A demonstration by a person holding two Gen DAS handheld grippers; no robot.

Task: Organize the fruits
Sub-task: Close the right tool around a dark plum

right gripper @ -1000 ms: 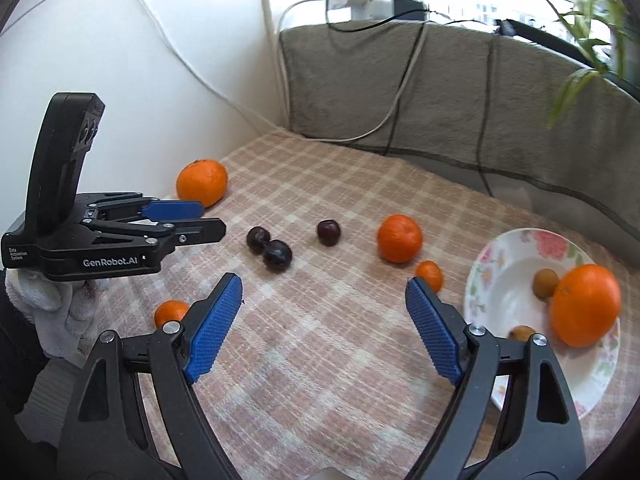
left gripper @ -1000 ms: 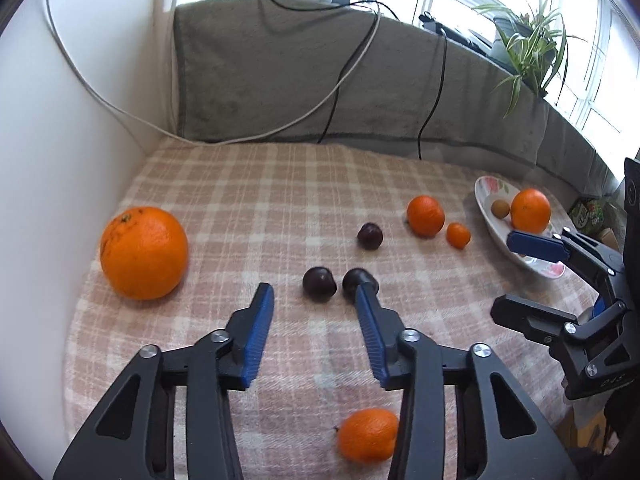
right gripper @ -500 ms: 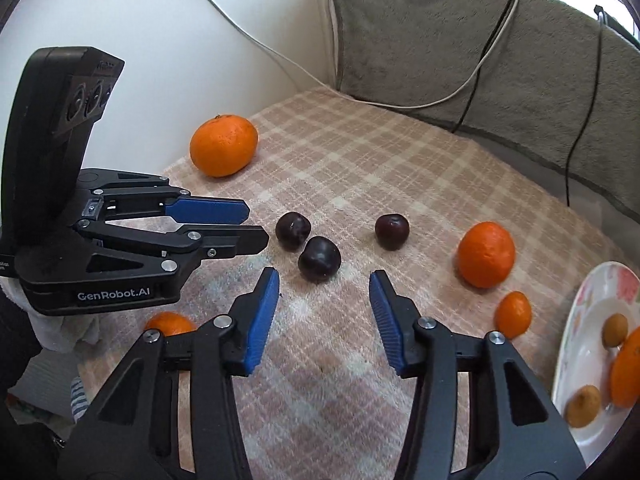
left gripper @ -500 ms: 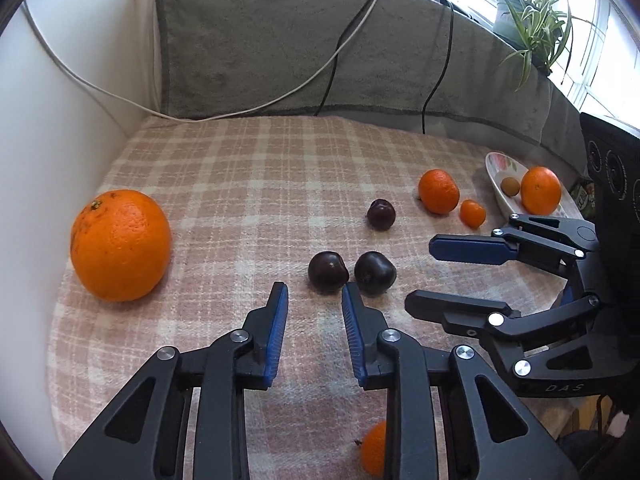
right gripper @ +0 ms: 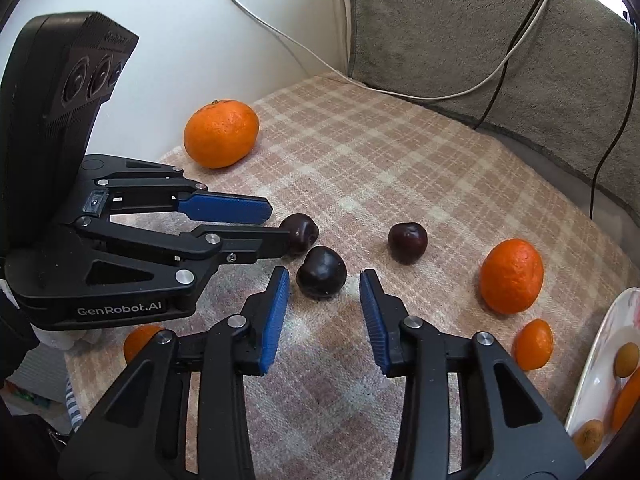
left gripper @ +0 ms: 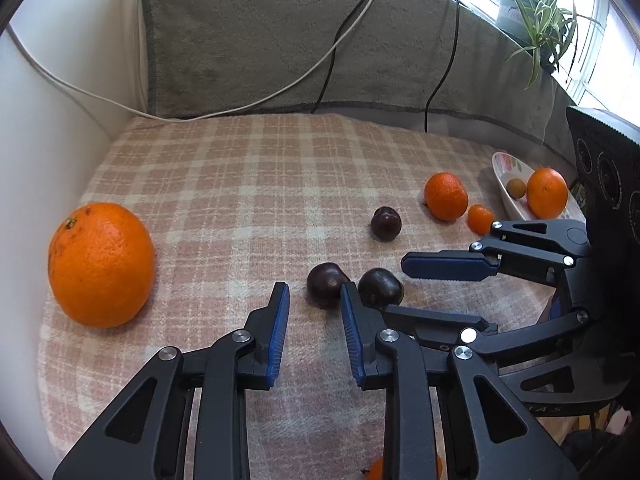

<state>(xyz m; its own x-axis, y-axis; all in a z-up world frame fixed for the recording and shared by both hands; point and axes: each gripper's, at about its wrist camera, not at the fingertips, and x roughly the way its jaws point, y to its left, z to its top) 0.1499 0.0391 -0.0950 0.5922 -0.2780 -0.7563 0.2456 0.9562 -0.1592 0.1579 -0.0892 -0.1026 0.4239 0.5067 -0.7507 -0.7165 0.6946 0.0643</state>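
Gently now: the right gripper, fingers slightly spread and just closing, is framing 1 plum untouched. The left gripper is likewise framing the plum's left neighbour. Squeeze softly, avoiding bruises.

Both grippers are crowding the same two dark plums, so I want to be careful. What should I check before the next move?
1. Right gripper aimed at the nearer dark plum: ok; the plum lies just past its tips.
2. Right jaws' width: cannot tell; they have just been closing with nothing between them, and the gap looks barely plum-wide.
3. Left gripper jaws: not ok; they have also just been closing, are empty, and the gap looks narrower than the farther dark plum ahead.
4. Grippers clear of each other: not ok; both reach the plum pair.
5. Plums apart: cannot tell.
6. Plate has room: ok.
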